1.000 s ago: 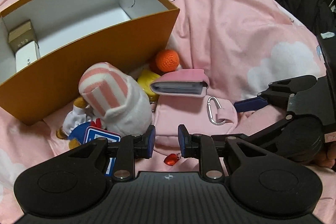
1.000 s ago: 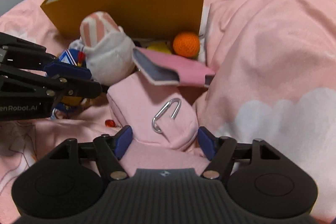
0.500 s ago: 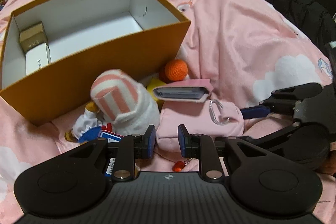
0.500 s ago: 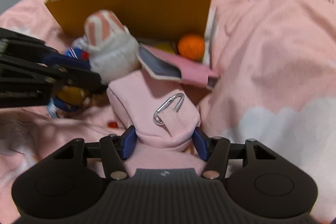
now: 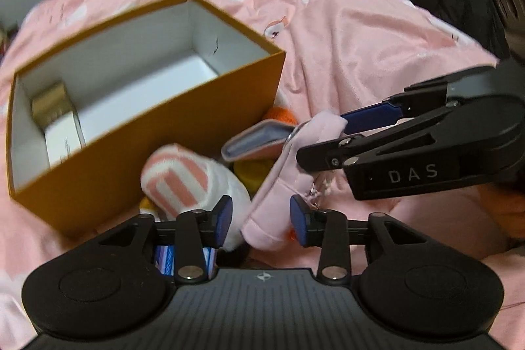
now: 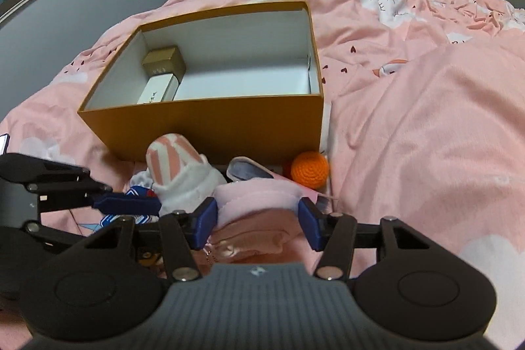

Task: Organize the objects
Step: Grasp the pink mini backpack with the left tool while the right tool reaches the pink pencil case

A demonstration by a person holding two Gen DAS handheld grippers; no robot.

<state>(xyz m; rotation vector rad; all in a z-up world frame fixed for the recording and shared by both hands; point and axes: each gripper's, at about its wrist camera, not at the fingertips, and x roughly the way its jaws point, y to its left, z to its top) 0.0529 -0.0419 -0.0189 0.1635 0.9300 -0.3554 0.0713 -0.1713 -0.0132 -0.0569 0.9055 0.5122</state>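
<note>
Right fingers [image 6: 256,223] clamped on the top of the pink pouch [image 6: 259,195], lifted off the bed [image 6: 410,120]; left fingers [image 5: 261,220] apart, straddling its lower end, not gripping. Pouch hangs near the box [image 6: 203,123] front wall, long axis tilted, top toward the right. Next I'd raise it above the rim, then carry it far, over the bare floor right of the small boxes [image 6: 162,72].
</note>
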